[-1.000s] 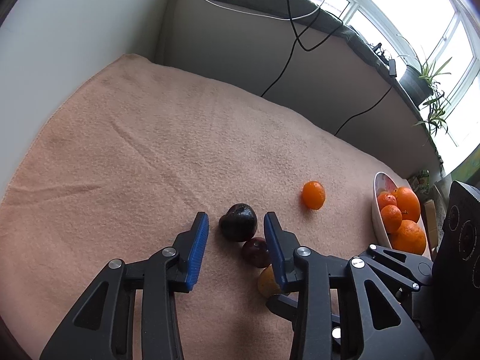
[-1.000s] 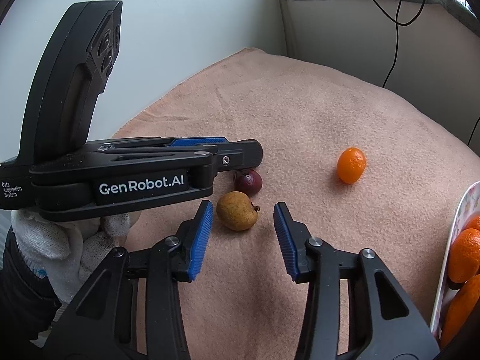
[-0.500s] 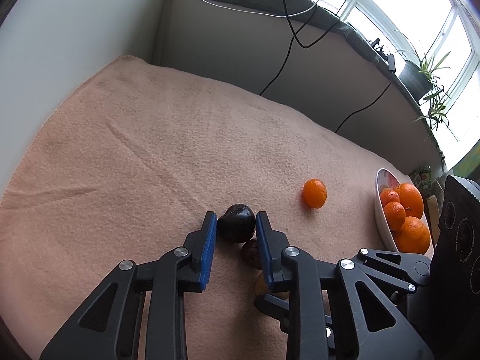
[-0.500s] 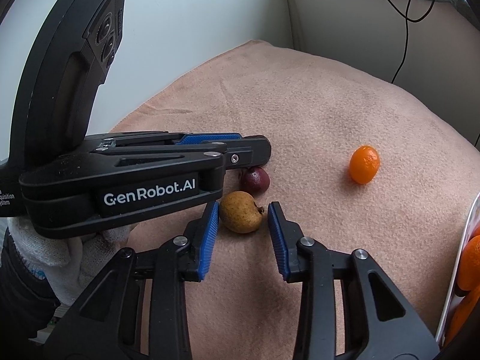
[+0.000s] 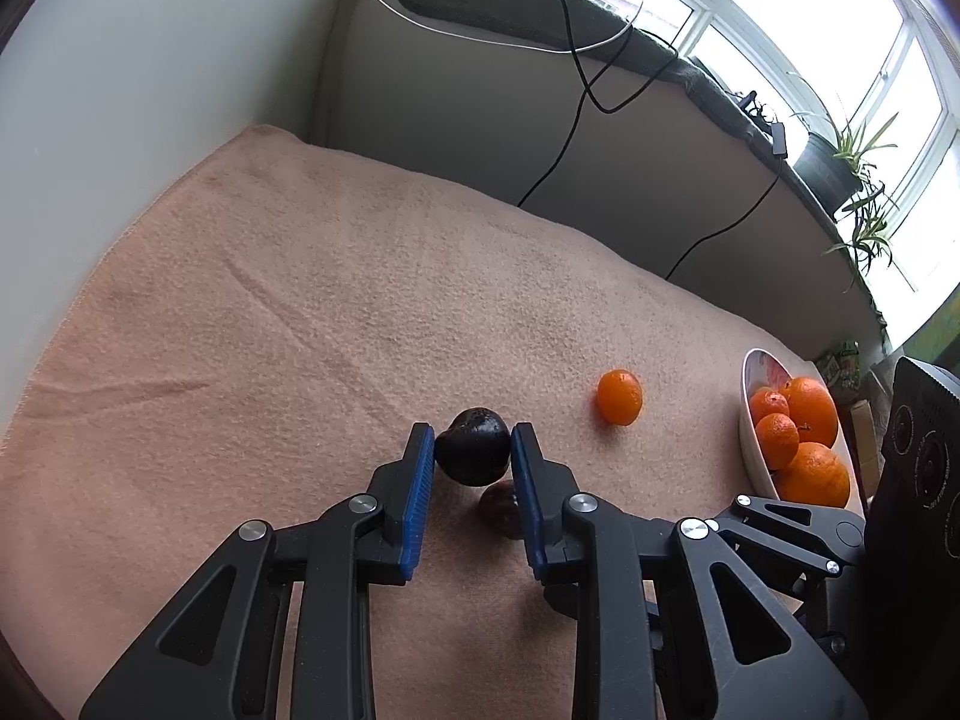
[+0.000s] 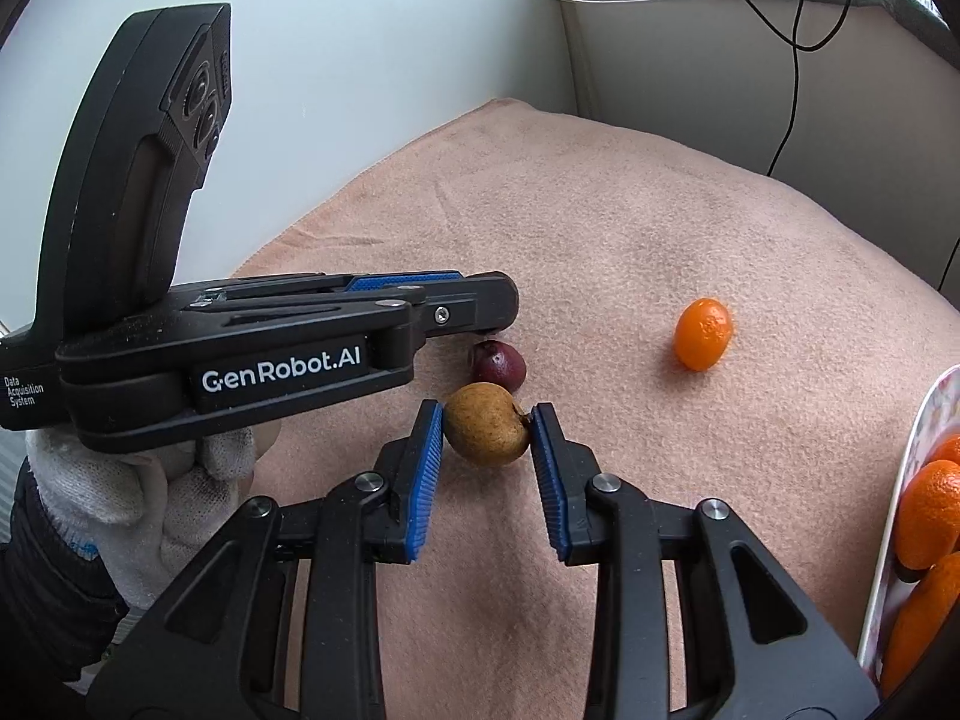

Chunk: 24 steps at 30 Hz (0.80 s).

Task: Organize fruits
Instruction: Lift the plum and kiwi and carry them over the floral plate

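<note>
Pinching the dark fruit [image 5: 472, 447] in the left gripper [image 5: 472, 450] and the brown fruit [image 6: 487, 432] in the right gripper [image 6: 487, 433], both clamped at the fingertips, risks either round fruit squirting out or knocking the small red fruit [image 6: 498, 363] beside them.

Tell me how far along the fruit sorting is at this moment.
Done: several oranges sit in the white bowl. In hand: the left tongs clamp the dark, near-black round fruit; the right tongs close on the brown russet fruit. Left: the small dark-red fruit and the lone orange lie on the peach blanket.
</note>
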Available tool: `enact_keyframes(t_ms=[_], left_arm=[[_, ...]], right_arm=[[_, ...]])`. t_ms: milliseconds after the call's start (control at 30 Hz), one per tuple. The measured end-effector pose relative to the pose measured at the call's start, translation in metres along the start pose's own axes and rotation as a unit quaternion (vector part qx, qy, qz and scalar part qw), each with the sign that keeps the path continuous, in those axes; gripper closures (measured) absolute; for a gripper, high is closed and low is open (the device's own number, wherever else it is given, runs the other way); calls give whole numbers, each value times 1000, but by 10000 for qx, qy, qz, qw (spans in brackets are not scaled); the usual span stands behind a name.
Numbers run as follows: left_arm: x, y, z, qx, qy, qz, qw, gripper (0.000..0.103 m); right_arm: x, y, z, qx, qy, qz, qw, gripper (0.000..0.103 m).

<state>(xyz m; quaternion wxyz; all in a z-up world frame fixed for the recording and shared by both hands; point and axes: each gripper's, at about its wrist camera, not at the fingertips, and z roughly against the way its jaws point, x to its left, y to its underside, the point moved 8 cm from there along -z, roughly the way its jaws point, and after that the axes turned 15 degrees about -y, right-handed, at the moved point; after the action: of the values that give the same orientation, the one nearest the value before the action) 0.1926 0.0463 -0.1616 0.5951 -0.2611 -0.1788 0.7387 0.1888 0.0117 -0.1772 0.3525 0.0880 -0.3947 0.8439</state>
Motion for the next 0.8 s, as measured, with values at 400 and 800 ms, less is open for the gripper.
enact_keyframes(t_ms=[400, 800], left_arm=[[-18, -2, 15, -140, 100, -73, 9998, 79], [-53, -8, 32, -269, 322, -285, 9987, 79]], right_arm=[[-7, 2, 50, -383, 166, -72, 9991, 72], [-27, 11, 117, -867, 389, -269, 9951, 72]])
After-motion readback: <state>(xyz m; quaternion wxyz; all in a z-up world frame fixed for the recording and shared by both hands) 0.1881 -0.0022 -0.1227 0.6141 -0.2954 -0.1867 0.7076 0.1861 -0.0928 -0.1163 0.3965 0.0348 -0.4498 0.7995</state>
